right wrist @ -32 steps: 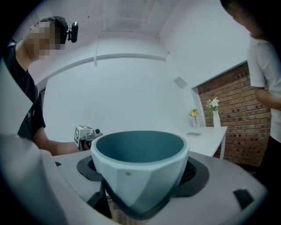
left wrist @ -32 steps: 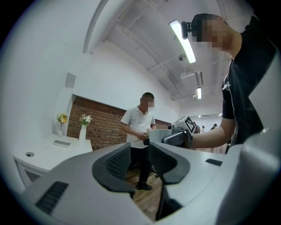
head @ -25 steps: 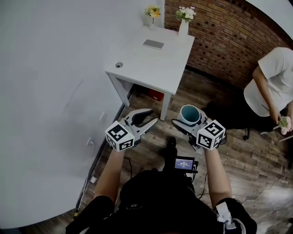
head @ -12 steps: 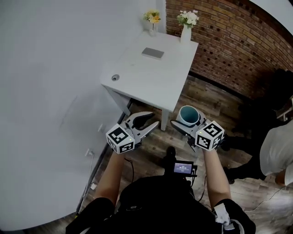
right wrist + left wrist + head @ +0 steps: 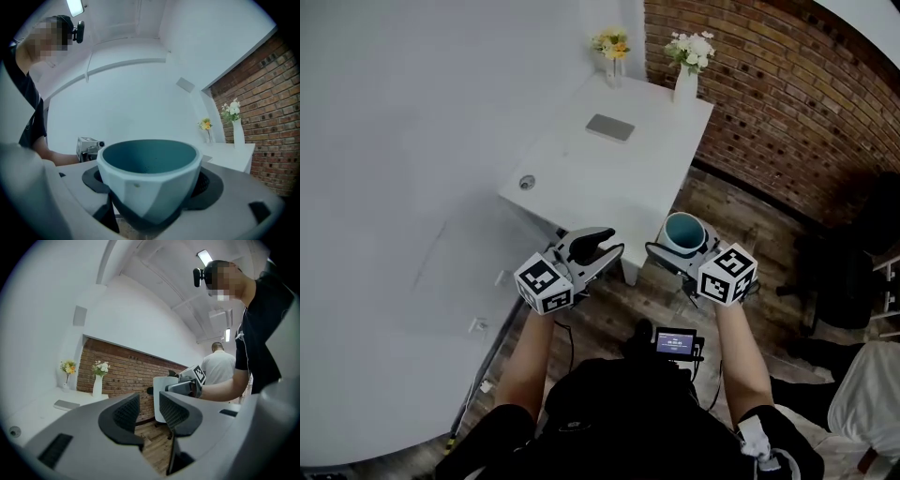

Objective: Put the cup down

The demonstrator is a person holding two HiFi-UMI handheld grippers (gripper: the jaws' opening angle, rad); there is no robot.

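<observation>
A pale blue cup (image 5: pixel 684 232) with a teal inside is held upright above the wooden floor, just off the near right corner of the white table (image 5: pixel 609 178). My right gripper (image 5: pixel 680 247) is shut on the cup, a jaw on each side of its wall. The cup (image 5: pixel 150 173) fills the right gripper view between the dark pads. My left gripper (image 5: pixel 609 246) hovers to the cup's left by the table's near edge, open with nothing between its jaws. From the left gripper view (image 5: pixel 149 411) the cup (image 5: pixel 161 399) shows beyond the jaws, held by the right gripper (image 5: pixel 187 383).
Two vases of flowers (image 5: pixel 611 45) (image 5: pixel 688 56) stand at the table's far edge, with a flat grey object (image 5: pixel 609 127) and a small round thing (image 5: pixel 526 183) on top. White wall at left, brick wall (image 5: pixel 769 84) behind. A black chair (image 5: pixel 844 272) and a person (image 5: pixel 872 403) at right.
The table has come nearer to both grippers and lower in the head view. The person in white at the right has moved off towards the lower right. Both grippers hold as before.
</observation>
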